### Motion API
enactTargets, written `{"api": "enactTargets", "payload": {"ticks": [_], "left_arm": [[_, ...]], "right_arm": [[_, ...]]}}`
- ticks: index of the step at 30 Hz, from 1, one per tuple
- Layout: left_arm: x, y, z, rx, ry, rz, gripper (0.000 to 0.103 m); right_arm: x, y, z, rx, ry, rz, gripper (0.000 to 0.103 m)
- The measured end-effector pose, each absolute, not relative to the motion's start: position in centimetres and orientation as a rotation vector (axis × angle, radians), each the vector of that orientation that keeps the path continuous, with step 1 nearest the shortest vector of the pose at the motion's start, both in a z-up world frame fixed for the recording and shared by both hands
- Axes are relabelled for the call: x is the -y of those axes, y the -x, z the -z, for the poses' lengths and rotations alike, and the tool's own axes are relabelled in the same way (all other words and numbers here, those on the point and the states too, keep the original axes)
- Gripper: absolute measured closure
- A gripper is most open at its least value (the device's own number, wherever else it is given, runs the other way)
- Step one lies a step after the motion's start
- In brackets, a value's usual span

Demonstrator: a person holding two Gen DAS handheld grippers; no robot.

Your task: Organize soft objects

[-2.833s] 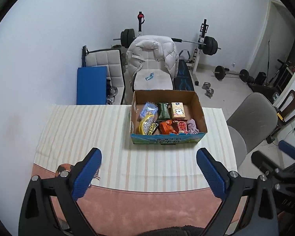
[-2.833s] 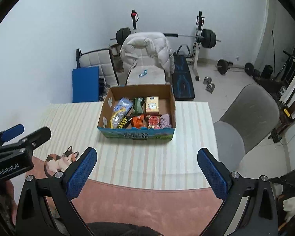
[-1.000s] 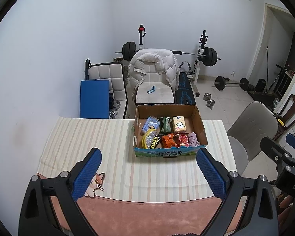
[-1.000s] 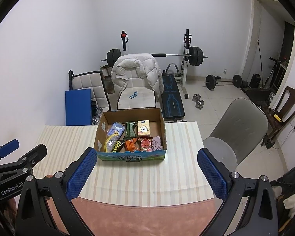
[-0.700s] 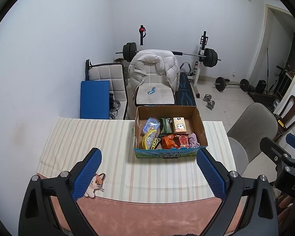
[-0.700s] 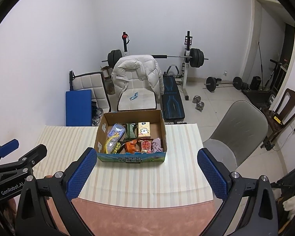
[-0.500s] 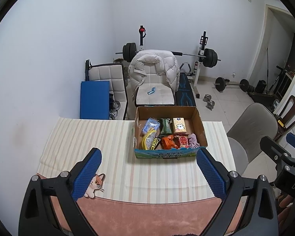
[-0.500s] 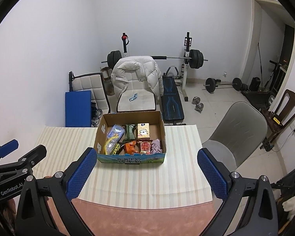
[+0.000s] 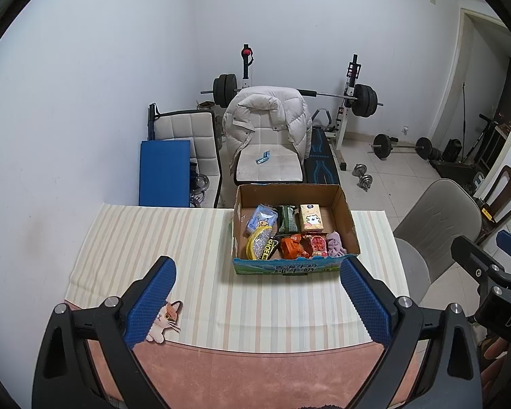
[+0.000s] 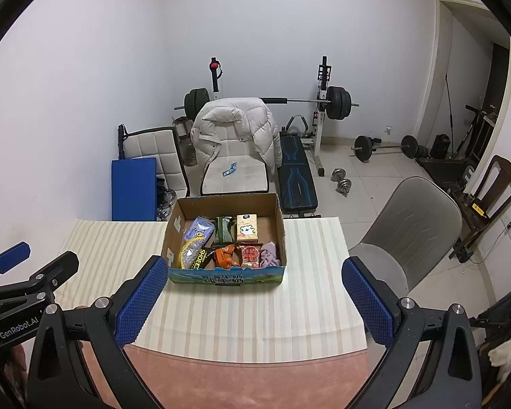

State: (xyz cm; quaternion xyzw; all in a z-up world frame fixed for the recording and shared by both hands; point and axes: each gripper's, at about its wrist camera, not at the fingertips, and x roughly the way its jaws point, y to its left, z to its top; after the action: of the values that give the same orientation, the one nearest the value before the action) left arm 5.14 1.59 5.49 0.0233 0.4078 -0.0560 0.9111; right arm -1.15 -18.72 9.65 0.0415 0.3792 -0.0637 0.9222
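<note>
**Both grippers held spread above near edge of tabletop; box of soft items untouched**

Landmark: the cardboard box [image 9: 294,228], set on the striped cloth [image 9: 153,238] toward the far side of the tabletop [image 9: 255,375].

Left of the box, at the near cloth edge, a cat-shaped mat [image 9: 163,322] is seen partly under the left gripper [image 9: 257,301]. That gripper is held nearer than the box and above the tabletop, with its blue fingers [image 9: 151,301] wide apart and nothing between them.

Inside the box, left to right: a blue pouch [image 9: 261,218] at the far left, a yellow mesh item [image 9: 258,245] in front of it, a green pack [image 9: 287,220], an orange packet [image 9: 291,247], a tissue pack with a bear print [image 9: 311,218], a red packet [image 9: 316,245] and a pink cloth [image 9: 335,243] in the near right corner. All lie within the box walls.

The right gripper [image 10: 253,301] is likewise held nearer than the box, fingers [image 10: 366,301] spread, empty. Right of the box, beside the tabletop, a grey chair [image 10: 412,228] stands. Behind the box, a white chair with a padded jacket [image 9: 265,116] over it is recorded.
</note>
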Motion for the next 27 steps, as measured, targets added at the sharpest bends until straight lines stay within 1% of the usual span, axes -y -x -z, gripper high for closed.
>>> {"api": "enactTargets", "payload": {"ticks": [27], "left_arm": [[-1.49, -5.42, -5.7, -0.84, -0.037, 0.125, 0.004]], "right_arm": [[19.31, 1.46, -9.87, -0.767, -0.078, 0.153, 0.0]]}}
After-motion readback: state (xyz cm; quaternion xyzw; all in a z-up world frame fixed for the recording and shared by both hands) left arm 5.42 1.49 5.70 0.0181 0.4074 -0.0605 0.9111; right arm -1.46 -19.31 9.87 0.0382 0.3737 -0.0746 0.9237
